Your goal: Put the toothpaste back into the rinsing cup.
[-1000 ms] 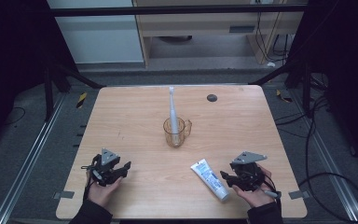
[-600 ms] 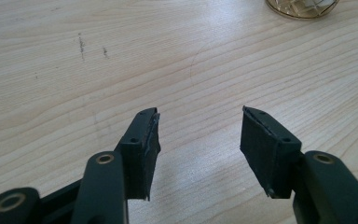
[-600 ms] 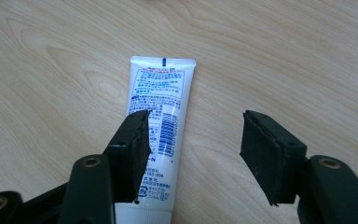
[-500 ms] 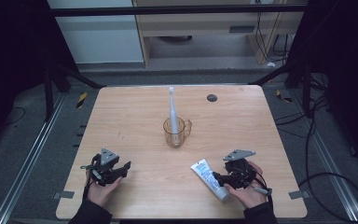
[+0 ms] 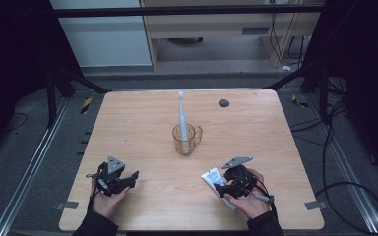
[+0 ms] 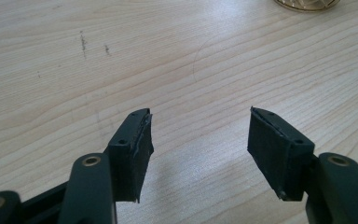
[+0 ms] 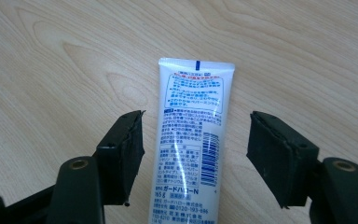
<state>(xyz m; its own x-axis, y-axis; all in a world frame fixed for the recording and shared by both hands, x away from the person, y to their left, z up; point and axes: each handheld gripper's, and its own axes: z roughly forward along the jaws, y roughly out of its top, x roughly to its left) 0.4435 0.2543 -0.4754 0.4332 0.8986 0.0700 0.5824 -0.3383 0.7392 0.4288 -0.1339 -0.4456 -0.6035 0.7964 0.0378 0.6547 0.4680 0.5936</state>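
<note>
Pale wood grain is covering the desk (image 5: 142, 113), which is sitting on a grey floor with black frame rails and cables around it. Near the desk's middle a glass mug (image 5: 186, 139) is holding a white toothbrush (image 5: 181, 110) upright, and a small dark disc (image 5: 223, 103) is lying toward the far edge. The left tongs (image 6: 198, 135) are hovering over bare wood, jaws just opening wide with nothing between them. The right tongs (image 7: 196, 140) are straddling a white tube (image 7: 189, 140) lying flat near the front right; their jaws have just been opening, pads clear of it.
</note>
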